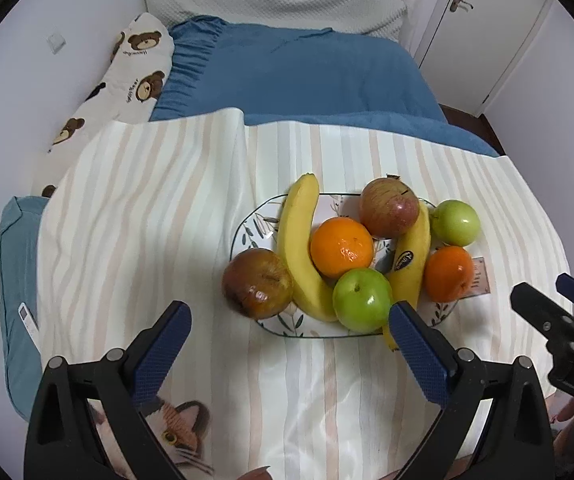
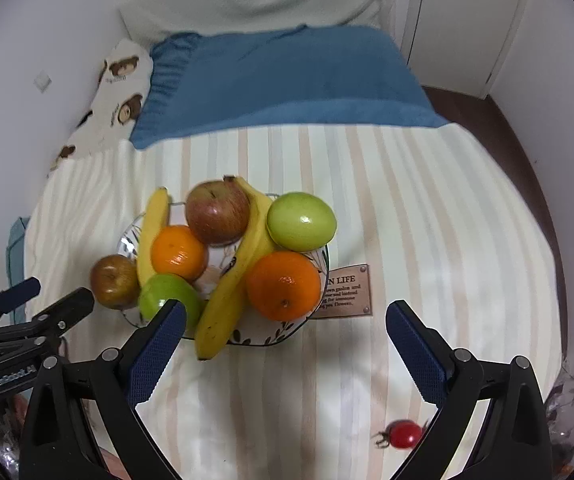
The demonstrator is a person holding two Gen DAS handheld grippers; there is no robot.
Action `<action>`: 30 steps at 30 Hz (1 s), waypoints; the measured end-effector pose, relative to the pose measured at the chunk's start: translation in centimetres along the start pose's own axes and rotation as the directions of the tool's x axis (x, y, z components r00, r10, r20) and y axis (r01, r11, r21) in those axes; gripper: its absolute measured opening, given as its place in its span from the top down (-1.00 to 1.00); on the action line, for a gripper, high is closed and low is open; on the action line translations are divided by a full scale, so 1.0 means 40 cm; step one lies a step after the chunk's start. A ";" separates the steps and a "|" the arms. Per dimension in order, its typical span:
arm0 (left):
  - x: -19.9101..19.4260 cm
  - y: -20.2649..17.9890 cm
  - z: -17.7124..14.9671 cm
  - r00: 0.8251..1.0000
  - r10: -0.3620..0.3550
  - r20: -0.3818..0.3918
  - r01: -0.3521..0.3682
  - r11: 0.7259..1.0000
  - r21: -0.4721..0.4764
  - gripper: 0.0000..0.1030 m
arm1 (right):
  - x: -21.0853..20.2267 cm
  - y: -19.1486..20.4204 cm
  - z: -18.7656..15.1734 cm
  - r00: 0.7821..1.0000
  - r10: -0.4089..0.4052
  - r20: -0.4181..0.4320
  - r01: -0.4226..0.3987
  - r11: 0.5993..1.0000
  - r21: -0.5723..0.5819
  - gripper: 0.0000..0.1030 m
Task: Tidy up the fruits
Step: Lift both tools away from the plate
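A patterned plate [image 1: 247, 232] [image 2: 271, 336] on the striped cloth holds two bananas [image 1: 299, 248] [image 2: 239, 276], two oranges [image 1: 341, 246] [image 2: 283, 284], two green apples [image 1: 361, 300] [image 2: 301, 222] and a red apple [image 1: 387, 208] [image 2: 217, 212]. A brownish apple [image 1: 257, 282] [image 2: 113, 280] rests at the plate's left rim. My left gripper [image 1: 291, 320] is open and empty, just in front of the plate. My right gripper [image 2: 287, 320] is open and empty, in front of the plate's right side. A small red tomato [image 2: 405, 434] lies near the right gripper's right finger.
The striped cloth [image 1: 147, 208] covers a bed, with a blue blanket [image 1: 307, 76] and a bear-print pillow [image 1: 127, 76] behind. A brown label [image 2: 347, 290] lies right of the plate. A white door [image 1: 483, 28] stands at the back right. The cloth's front corner shows a cat print [image 1: 179, 428].
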State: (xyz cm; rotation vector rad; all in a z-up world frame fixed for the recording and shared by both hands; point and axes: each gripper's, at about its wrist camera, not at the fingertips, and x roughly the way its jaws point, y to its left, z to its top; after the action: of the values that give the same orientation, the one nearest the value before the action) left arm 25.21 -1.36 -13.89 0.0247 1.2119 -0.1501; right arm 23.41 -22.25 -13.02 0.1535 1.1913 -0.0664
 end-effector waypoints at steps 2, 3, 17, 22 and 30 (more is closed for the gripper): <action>-0.039 -0.004 -0.013 1.000 0.004 0.026 -0.005 1.000 0.010 -0.96 | -0.044 0.001 -0.013 0.999 -0.004 0.033 0.004 1.000 0.002 -0.98; -0.059 -0.006 -0.022 0.999 0.010 0.039 -0.011 1.000 0.017 -0.96 | -0.063 0.003 -0.016 0.999 -0.008 0.046 0.008 1.000 0.000 -0.98; -0.345 -0.035 -0.171 0.978 0.044 0.202 -0.053 0.998 0.039 -0.96 | -0.391 0.021 -0.169 0.966 -0.013 0.258 0.019 1.000 -0.019 -0.98; -0.414 -0.041 -0.221 0.969 0.050 0.244 -0.060 0.998 0.031 -0.96 | -0.467 0.026 -0.231 0.956 -0.003 0.293 0.010 1.000 -0.022 -0.98; -0.469 -0.045 -0.280 0.965 0.043 0.257 -0.048 0.999 0.012 -0.96 | -0.553 0.028 -0.299 0.942 0.016 0.336 -0.010 1.000 -0.020 -0.98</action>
State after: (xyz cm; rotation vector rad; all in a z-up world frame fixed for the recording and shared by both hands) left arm 8.14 -0.10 -0.22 0.0475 0.9499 -0.1202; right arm 4.40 -19.93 3.29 0.1284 0.8482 -0.0670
